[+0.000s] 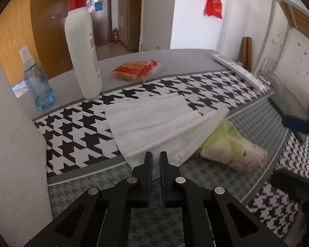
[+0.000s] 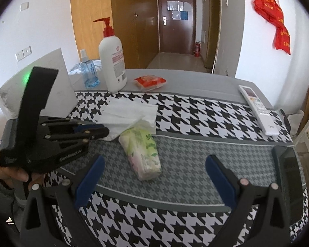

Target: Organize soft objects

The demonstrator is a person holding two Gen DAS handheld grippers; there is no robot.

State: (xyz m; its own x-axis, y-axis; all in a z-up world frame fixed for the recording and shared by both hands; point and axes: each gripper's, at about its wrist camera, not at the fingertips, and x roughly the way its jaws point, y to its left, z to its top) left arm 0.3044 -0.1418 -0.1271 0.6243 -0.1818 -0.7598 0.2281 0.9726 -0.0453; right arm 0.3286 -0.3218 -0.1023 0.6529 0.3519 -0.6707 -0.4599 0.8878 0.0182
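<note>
Tissue (image 1: 154,123) lies spread just behind the tissue pack (image 2: 142,152), its near edge pinched in the left gripper (image 1: 156,156). The right gripper (image 2: 154,177) hangs wide, empty, before the pack. Tidying looks barely begun.

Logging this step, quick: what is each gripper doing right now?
Left gripper: shut on the near edge of the white tissue sheet.
Right gripper: open, holding nothing, with the tissue pack ahead.
</note>
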